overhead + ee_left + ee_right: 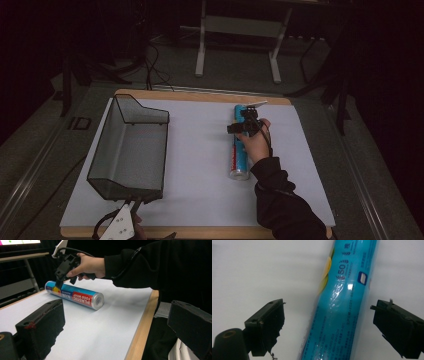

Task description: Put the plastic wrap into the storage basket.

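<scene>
Lying flat on the white worktop (pixel 200 165), the roll of plastic food wrap (pixel 240 150) runs lengthwise away from the person, its blue wrapper turning red and silver toward the near end. Above its far part hangs the right hand-held gripper (pixel 248 119), pointing down, and in the right gripper view its two black jaws stand wide apart with the blue tube (pixel 342 302) between them, neither pad touching it yet. The step in hand looks like a grasp on the roll, probably to carry it to the black wire-mesh basket (pixel 131 145) that stands well apart at the left of the worktop.

To do it well, the jaws should come straight down until the pads sit level with the widest part of the tube, then close squarely across it; a pinch too high would likely squeeze the round, glossy wrapper out from between them. The grip sits toward the far end, so the near end may sag when lifted. Moving nearer the middle of the roll before closing would keep it level.

The left hand-held gripper (pixel 122 222) waits at the near edge, just beside the basket's near corner, with its jaws also apart, as the left gripper view shows, holding nothing.
</scene>
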`<state>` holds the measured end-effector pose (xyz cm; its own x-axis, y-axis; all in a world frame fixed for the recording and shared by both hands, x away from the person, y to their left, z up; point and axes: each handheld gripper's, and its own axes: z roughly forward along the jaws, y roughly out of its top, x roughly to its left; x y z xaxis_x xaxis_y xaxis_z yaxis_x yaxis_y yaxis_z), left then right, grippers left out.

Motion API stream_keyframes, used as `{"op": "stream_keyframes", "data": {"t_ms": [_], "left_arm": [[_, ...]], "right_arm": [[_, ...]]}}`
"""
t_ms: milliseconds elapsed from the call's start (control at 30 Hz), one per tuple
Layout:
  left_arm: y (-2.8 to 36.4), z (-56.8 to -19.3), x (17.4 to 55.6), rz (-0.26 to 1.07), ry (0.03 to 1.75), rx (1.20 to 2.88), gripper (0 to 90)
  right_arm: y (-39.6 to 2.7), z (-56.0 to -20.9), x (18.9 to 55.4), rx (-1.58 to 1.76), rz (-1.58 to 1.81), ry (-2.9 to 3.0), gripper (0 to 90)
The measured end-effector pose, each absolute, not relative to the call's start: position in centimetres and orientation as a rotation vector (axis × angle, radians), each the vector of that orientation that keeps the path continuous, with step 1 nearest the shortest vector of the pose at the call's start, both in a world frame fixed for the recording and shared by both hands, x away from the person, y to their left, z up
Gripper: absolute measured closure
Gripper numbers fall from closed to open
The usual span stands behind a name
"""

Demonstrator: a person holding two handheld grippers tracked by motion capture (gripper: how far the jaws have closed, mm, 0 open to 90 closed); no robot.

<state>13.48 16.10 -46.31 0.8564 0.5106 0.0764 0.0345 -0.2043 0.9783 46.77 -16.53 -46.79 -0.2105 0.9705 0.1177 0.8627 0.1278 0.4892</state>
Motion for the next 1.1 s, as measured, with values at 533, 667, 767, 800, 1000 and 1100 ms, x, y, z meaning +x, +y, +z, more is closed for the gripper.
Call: {"op": "stream_keyframes", "data": {"t_ms": [533,667,767,800,1000,1100], "left_arm": [[16.2,-46.3,13.4,0.454,0.419,1.736,1.9],[16.2,-46.3,13.4,0.455,0.42,1.734,1.9],[16.2,-46.3,13.4,0.455,0.42,1.735,1.9],[16.2,-46.3,13.4,0.454,0.42,1.737,1.9],[16.2,-46.3,13.4,0.458,0.42,1.741,1.9],[16.2,-46.3,13.4,0.462,0.422,1.741,1.9]], "right_arm": [[-16.2,-48.6,48.7,2.038,0.504,2.163,23.1],[-16.8,-49.2,49.0,2.126,0.5,2.169,23.5],[-17.2,-49.7,49.2,2.171,0.504,2.164,23.8],[-17.3,-49.8,49.3,2.187,0.509,2.174,23.6],[-17.3,-50.2,49.5,2.242,0.512,2.171,25.2],[-17.4,-50.1,49.5,2.278,0.53,2.161,30.4]]}}
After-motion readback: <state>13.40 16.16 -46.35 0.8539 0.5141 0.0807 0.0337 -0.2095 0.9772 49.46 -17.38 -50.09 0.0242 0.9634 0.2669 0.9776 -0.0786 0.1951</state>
